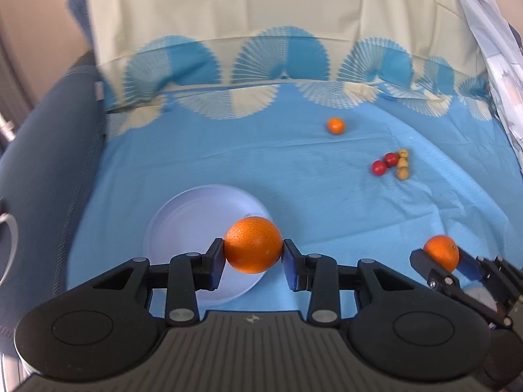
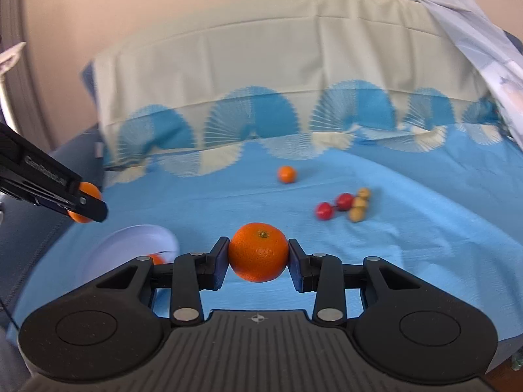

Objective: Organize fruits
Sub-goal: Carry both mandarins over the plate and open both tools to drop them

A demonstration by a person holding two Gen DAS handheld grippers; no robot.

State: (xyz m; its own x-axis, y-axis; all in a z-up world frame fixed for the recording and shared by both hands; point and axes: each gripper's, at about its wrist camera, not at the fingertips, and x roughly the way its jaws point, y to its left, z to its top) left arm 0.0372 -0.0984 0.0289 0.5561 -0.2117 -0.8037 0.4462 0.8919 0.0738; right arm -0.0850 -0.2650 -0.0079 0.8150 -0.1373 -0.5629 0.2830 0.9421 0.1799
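Left hand-held gripper (image 1: 253, 251) is clamped on one orange (image 1: 253, 249), held above the near rim of the single pale plate (image 1: 183, 225). Right hand-held gripper (image 2: 258, 254) is clamped on a second orange (image 2: 258, 252) above the blue bedsheet (image 2: 408, 245). Farther off lie a third orange (image 2: 287, 174), two red fruits (image 2: 333, 206) and a cluster of small yellowish fruits (image 2: 359, 208), count indistinct.

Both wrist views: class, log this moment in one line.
left gripper: holds orange over plate | right gripper: holds mandarin | loose fruit on cloth
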